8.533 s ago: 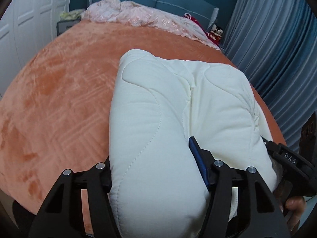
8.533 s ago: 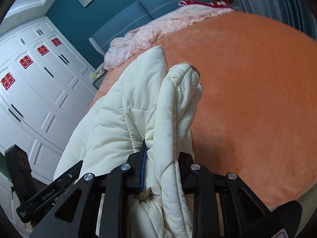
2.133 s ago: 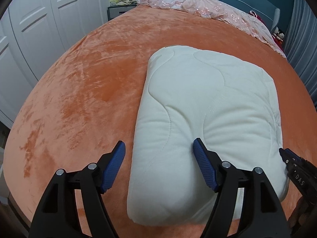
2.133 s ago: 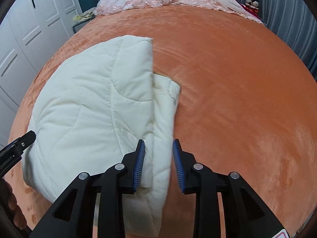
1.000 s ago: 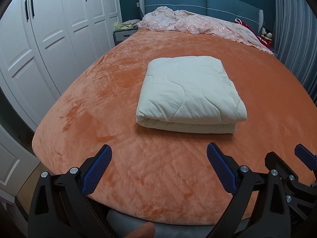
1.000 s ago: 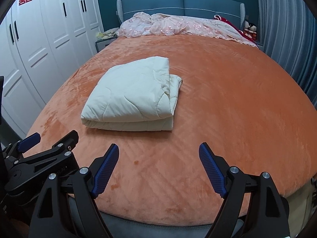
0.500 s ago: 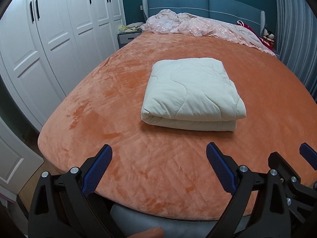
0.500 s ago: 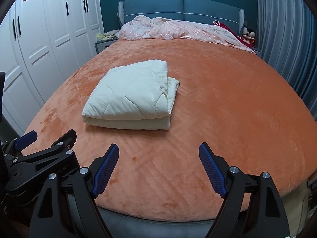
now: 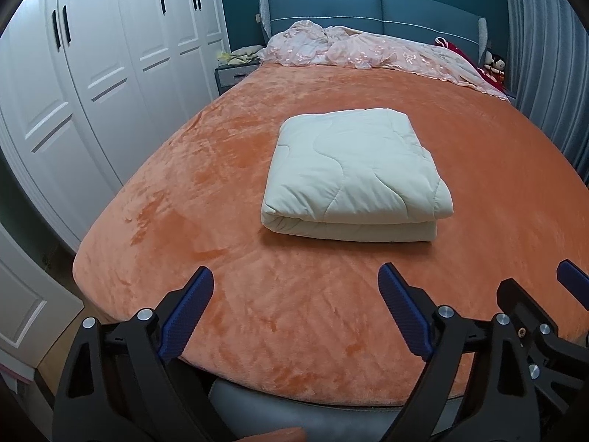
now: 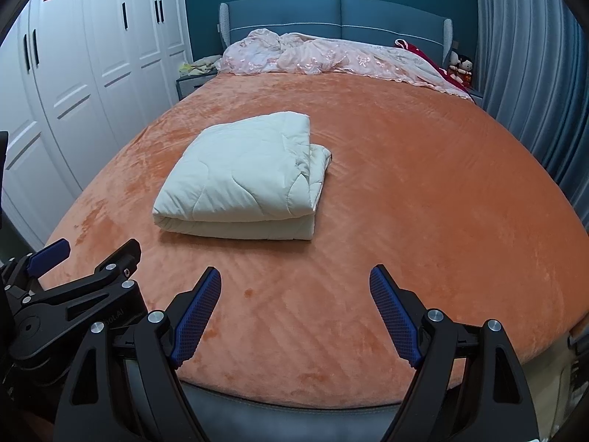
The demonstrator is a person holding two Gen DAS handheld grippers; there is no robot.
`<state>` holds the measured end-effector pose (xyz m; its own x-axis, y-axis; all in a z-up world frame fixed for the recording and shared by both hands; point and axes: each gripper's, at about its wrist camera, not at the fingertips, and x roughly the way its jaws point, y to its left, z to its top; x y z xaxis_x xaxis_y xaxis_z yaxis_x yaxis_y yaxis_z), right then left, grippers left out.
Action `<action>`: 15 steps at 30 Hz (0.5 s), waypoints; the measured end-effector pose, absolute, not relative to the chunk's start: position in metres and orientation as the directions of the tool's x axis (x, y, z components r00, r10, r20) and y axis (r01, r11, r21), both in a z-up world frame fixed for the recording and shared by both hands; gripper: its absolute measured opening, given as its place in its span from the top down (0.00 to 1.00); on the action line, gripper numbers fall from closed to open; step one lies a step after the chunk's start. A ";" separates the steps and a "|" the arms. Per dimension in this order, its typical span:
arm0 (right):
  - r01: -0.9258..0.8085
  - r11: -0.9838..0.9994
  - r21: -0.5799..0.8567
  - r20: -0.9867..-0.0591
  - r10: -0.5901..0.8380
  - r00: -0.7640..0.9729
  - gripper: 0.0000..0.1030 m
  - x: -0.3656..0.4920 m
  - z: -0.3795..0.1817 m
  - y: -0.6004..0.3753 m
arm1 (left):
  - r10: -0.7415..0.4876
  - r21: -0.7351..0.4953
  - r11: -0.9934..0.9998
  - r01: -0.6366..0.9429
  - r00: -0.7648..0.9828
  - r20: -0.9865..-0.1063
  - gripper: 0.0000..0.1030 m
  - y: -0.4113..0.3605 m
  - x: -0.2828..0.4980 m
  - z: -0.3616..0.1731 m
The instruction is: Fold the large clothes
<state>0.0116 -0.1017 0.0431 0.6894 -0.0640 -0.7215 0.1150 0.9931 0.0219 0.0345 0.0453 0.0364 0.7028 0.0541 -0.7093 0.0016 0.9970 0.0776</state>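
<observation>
A cream quilted garment (image 9: 353, 173) lies folded into a thick rectangle in the middle of the orange bed cover (image 9: 221, 169); it also shows in the right wrist view (image 10: 243, 180). My left gripper (image 9: 294, 283) is open and empty, held back over the bed's near edge, well short of the bundle. My right gripper (image 10: 294, 287) is open and empty too, at the near edge. The right gripper's blue fingertips (image 9: 570, 283) show at the right edge of the left wrist view; the left gripper (image 10: 51, 254) shows at the left of the right wrist view.
A pink lace cover (image 10: 324, 55) is heaped by the blue headboard (image 10: 331, 11). White wardrobe doors (image 9: 92, 73) line the left side. Grey-blue curtains (image 10: 533, 73) hang on the right. A nightstand (image 9: 232, 70) stands at the far left corner.
Both grippers let go of the garment, opened wide and pulled back and up from the bed. The folded bundle now lies farther away; in the last half second the retreat was slight.
</observation>
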 end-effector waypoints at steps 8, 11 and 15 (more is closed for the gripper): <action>0.119 0.993 0.021 -0.722 -0.067 0.689 0.21 0.010 0.043 -0.102 | 0.053 0.076 0.997 0.001 0.704 -0.708 0.17 0.047 0.033 0.036; 0.124 0.992 0.022 -0.723 -0.070 0.687 0.21 0.008 0.043 -0.101 | 0.052 0.075 0.997 0.002 0.705 -0.707 0.17 0.048 0.033 0.036; 0.125 0.992 0.021 -0.723 -0.071 0.687 0.21 0.007 0.043 -0.101 | 0.050 0.076 0.997 0.005 0.711 -0.702 0.21 0.048 0.031 0.036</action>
<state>0.0070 -0.1006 0.0431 0.6869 -0.0711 -0.7233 0.1246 0.9920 0.0208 0.0314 0.0475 0.0358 0.7108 0.0504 -0.7016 0.0047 0.9971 0.0763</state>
